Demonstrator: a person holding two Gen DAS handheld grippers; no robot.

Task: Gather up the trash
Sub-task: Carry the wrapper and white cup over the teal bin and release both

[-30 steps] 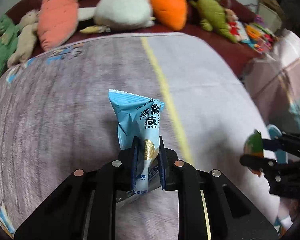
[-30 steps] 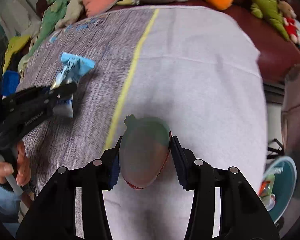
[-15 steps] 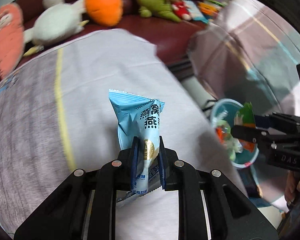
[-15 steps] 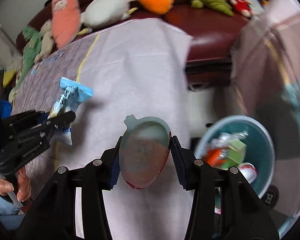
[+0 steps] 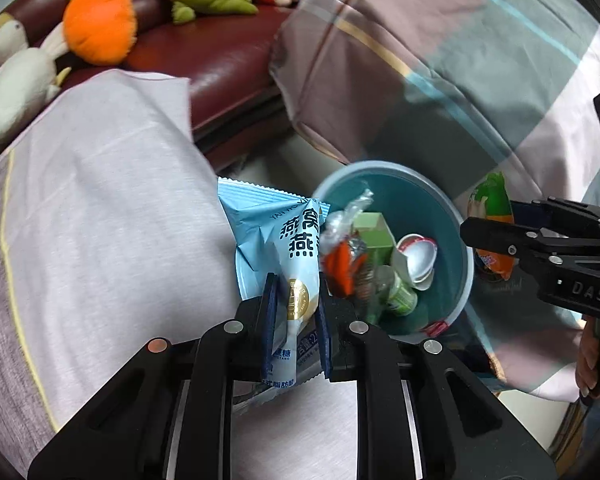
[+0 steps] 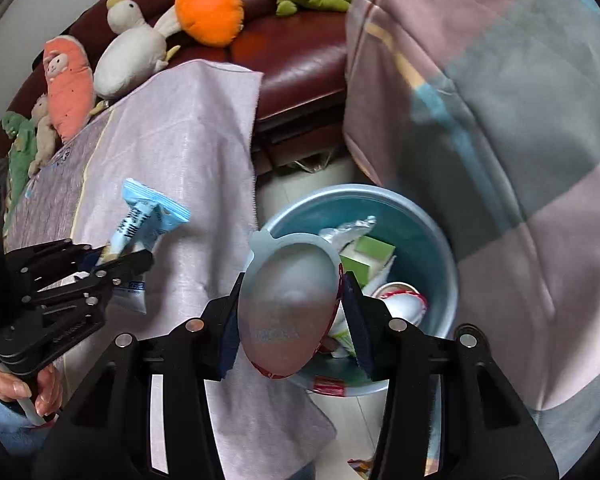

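Crinkled light-blue wrapper (image 5: pixel 278 248), dark characters, gold seal.

The blue bin (image 6: pixel 440 240) is sitting in a narrow floor gap, and its mouth is staying open from above, though trash (image 5: pixel 380 264) is already piling up inside. The grey-clothed surface (image 6: pixel 188 152) is crowding it on one side, the plaid blanket (image 6: pixel 500 120) is hanging close on the other, and the dark red sofa (image 6: pixel 300 60) is blocking behind.

Light-blue wrapper (image 5: pixel 274 236), teal bin (image 5: pixel 458 240), orange plush (image 5: pixel 100 20).
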